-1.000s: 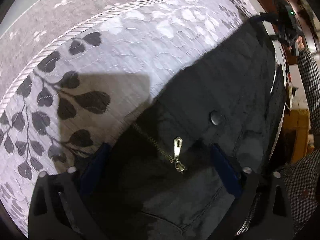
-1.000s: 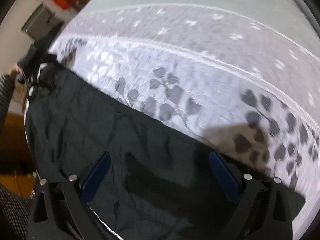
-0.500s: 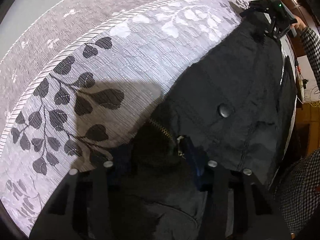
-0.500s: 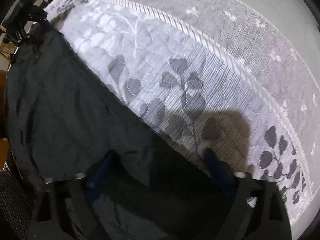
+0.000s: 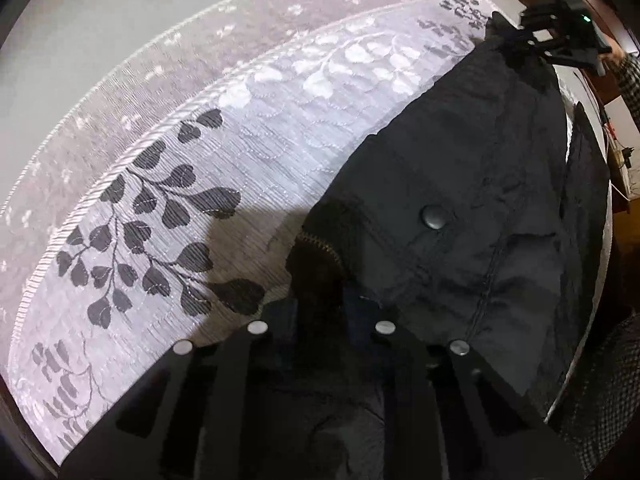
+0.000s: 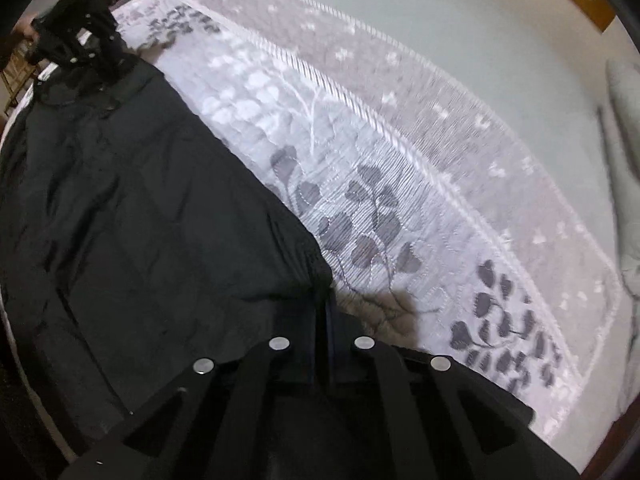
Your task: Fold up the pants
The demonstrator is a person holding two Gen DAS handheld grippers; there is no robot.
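Pants (image 5: pixel 460 184) flat on patterned bedspread (image 5: pixel 256 168), left claw (image 5: pixel 320 312) closing on waistband, right claw (image 6: pixel 322 312) clamped on hem

2 wrist fisheyes look steeply down, close; both share the pants (image 5: pixel 460 184).

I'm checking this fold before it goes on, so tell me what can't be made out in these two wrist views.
- Left wrist view: the zipper runs into shadow between the left tongs; its pull cannot be seen.
- Left wrist view: the pants near edge is cut off by the frame.
- Right wrist view: the right tongs cover the pinched fabric, so the layer count is unclear.
- Right wrist view: motion blur smears the bedspread pattern.
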